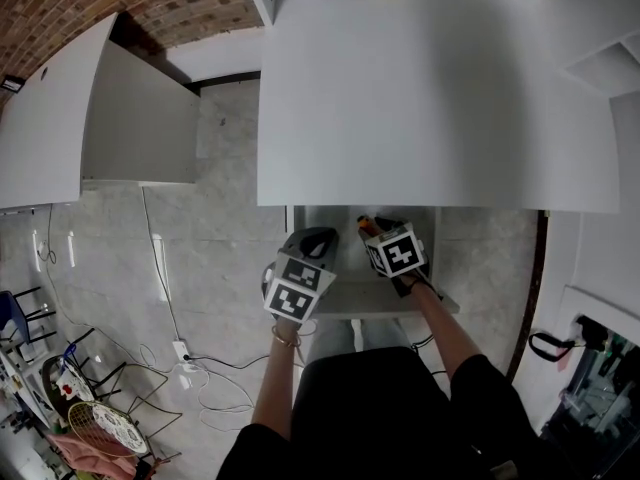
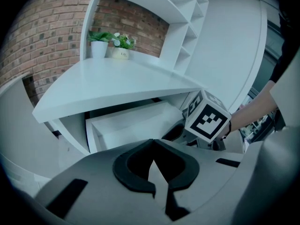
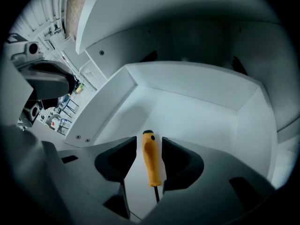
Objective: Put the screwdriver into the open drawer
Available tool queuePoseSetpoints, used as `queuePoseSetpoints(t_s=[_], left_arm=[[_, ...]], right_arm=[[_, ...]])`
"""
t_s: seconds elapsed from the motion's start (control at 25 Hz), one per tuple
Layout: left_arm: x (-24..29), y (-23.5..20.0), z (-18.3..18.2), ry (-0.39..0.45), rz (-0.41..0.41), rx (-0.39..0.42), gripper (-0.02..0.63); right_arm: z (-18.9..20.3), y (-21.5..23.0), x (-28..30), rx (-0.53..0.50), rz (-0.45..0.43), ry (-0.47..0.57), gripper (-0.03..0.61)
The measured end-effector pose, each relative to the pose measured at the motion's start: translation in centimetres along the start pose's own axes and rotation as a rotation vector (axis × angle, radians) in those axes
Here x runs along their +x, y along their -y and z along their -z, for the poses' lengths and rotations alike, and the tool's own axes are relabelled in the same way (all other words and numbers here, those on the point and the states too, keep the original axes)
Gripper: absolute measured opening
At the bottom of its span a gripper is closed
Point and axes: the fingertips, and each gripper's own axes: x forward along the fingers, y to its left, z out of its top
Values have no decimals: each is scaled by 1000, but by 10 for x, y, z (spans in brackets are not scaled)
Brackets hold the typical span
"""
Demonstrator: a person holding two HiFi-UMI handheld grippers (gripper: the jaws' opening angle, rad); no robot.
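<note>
- While your right gripper (image 3: 149,140) points down into the open white drawer (image 3: 206,90), its two dark jaws stand wide apart and grip nothing.
- Between those jaws you have the orange-handled screwdriver with a thin dark shaft (image 3: 151,161). There is a clear gap on its left side and it sits close to the right jaw; whether it brushes that pad is not clear.
- The screwdriver appears to lie on the drawer's pale floor, inside the walls, with its black-capped handle end towards the back and its shaft towards you.
- Your left gripper (image 2: 152,142) has its jaw tips brought together, with nothing held between them. In the head view it hangs just beside the drawer's front left corner.
- From the left gripper view, the black-and-white marker cube (image 2: 208,118) on your right gripper shows above the drawer.
- The drawer stands pulled out from under the broad white desk top (image 1: 420,98).
- Two small potted plants in white pots (image 2: 111,43) stand at the back of the desk, before a red brick wall (image 2: 37,46).
</note>
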Motion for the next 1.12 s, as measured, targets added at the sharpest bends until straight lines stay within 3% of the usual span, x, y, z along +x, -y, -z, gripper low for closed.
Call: queuePoseSetpoints(t_s=[0.24,0.52,0.8,1.12], left_arm=[[-15,1,-17,41,-16,16,8],[-47,8,-35,117,-55,8,9],[-79,22,-52,178,-82,33,9],[-128,32,-78,318,-134,11,9]], right_arm=[[-21,-13,-28,-6,-80,73,142],[-40,-26,-75,-79,-69,175,34],[-70,-42,-135,-75,-92,329,21],[-94,-61,-207,-42,-141,515,18]])
